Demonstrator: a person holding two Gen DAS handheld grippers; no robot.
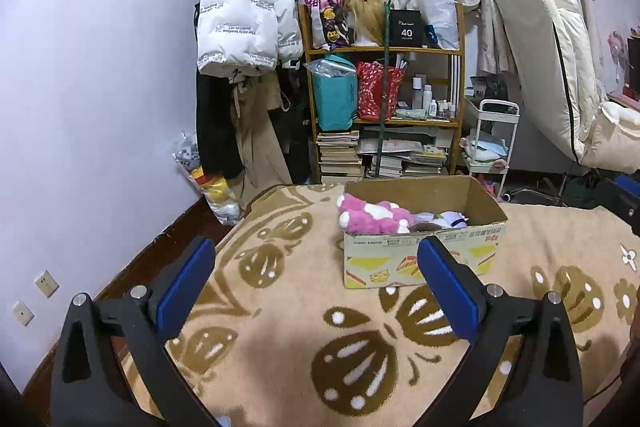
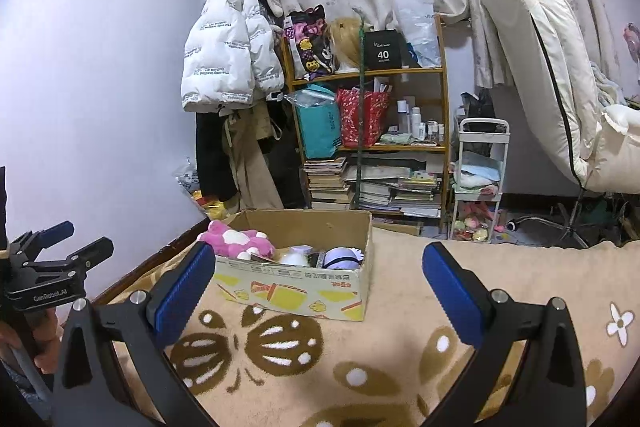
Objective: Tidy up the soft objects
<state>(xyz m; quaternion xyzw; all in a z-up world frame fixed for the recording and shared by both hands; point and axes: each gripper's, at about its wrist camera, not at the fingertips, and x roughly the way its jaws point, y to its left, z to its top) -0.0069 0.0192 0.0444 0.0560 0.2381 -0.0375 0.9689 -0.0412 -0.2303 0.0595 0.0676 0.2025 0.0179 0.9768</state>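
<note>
Both claws hang wide open and empty over the patterned blanket [image 1: 280, 307]: left claw [image 1: 316, 263], right claw [image 2: 318, 267]. Ahead of them sits the cardboard box [image 2: 304, 291], holding a pink plush toy [image 1: 372, 217] and other soft things. Beyond stands a shelf [image 2: 400, 147].

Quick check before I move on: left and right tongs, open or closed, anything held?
Left tongs: open, holding nothing, above the blanket.
Right tongs: open, holding nothing, facing the cardboard box.
</note>
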